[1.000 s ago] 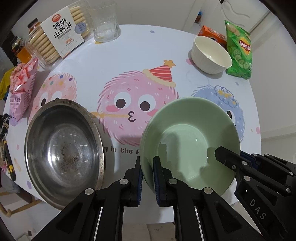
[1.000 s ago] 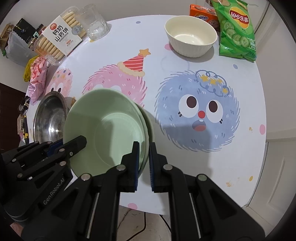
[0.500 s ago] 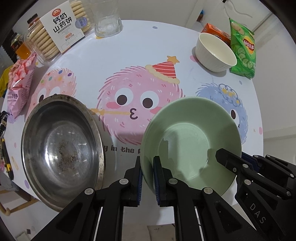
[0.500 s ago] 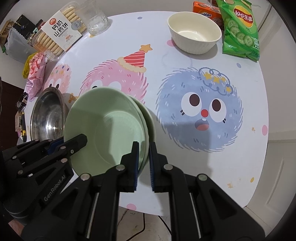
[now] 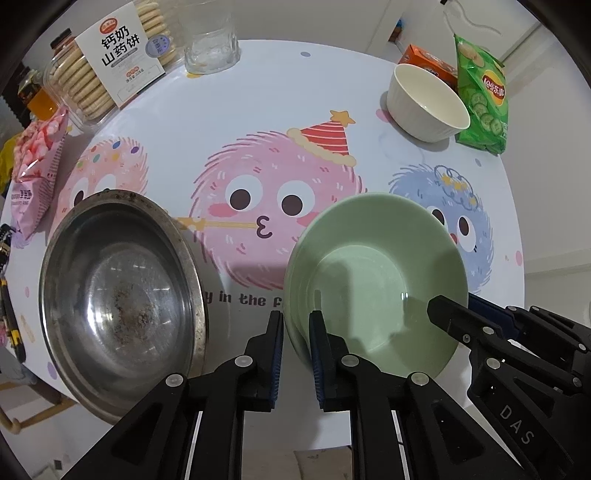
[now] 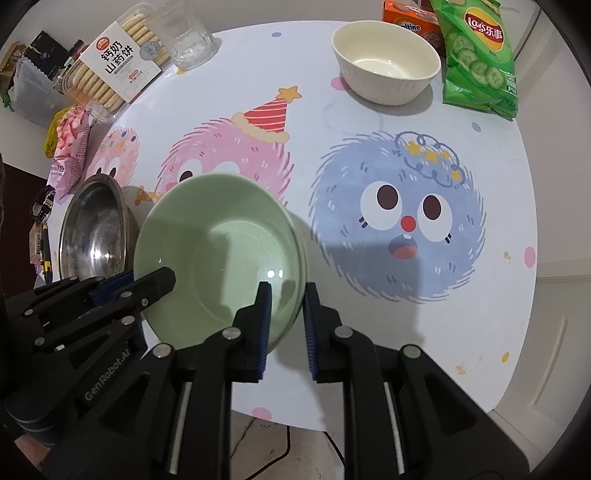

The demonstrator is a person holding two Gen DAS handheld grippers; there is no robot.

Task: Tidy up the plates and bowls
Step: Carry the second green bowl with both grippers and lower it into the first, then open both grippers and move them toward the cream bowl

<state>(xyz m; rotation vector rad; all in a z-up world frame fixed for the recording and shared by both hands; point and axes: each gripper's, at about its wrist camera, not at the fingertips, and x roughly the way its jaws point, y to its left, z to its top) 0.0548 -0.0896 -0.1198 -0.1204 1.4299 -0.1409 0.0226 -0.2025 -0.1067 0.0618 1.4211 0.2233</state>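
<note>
Left gripper and right gripper each clamp opposite rims of the pale green ceramic bowl (possibly two nested) beside the round steel basin.

Hidden from you: orange box at the table's far edge, behind the white bowl and chip bag; biscuit tray cut off above.

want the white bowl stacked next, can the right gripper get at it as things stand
Probably not yet: the right gripper has its fingers around the green bowl's rim. Otherwise the table toward the white bowl looks bare.
</note>
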